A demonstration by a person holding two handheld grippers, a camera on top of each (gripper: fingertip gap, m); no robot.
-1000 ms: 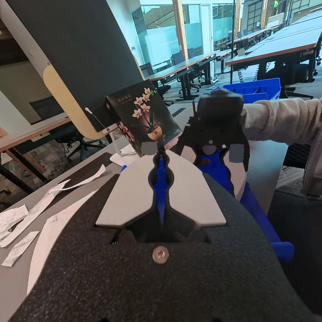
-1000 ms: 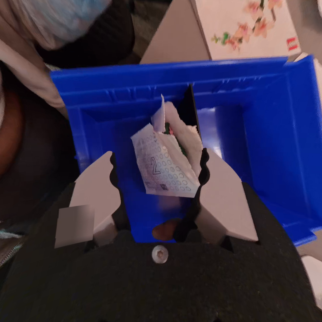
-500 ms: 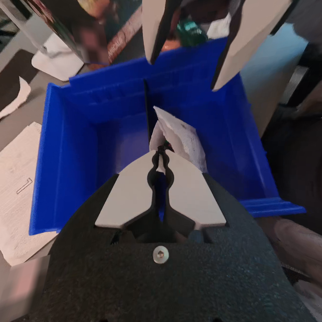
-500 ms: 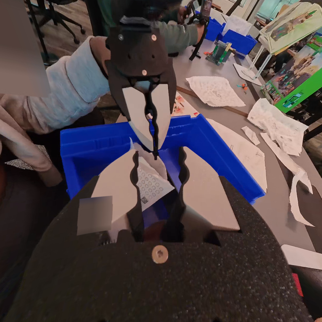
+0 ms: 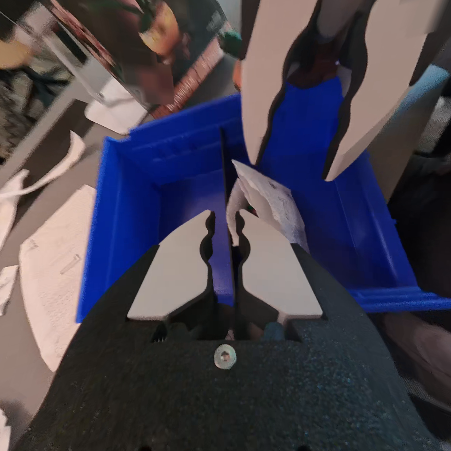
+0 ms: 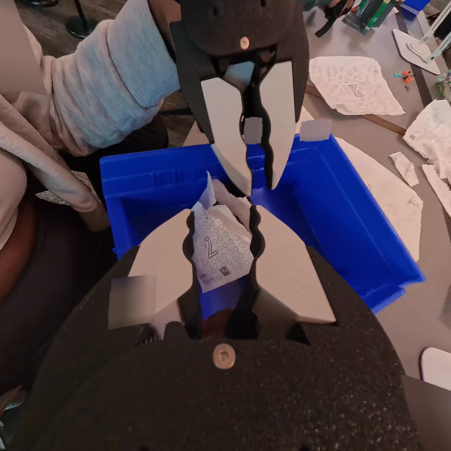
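Note:
A blue plastic bin [image 5: 122, 219] stands on the grey table, split by a thin black divider [image 5: 225, 175]. A torn white paper bag [image 5: 268, 202] with printed circles stands in the bin's right half, against the divider. My left gripper [image 5: 225, 214] is slightly open just above the bin, its tips either side of the divider and the right tip next to the bag's edge. My right gripper [image 6: 222, 210] is open, and the bag [image 6: 219, 249] shows between its fingers without being held. Each gripper faces the other across the bin: the right gripper [image 5: 290, 170] and the left gripper [image 6: 260, 190].
A dark box with a flower picture [image 5: 146, 48] stands on a white stand [image 5: 114, 114] behind the bin. Torn white paper bags [image 5: 53, 268] [image 6: 349, 87] lie on the table. A person's sleeve [image 6: 109, 85] reaches to the left gripper. Brick models [image 6: 366, 14] stand at the far right. Tip to tip, the grippers are about 5 cm apart.
My left gripper swung down over the bin, closed by the bag's top edge, and has now opened a little. My right gripper has narrowed and moved closer over the bag.

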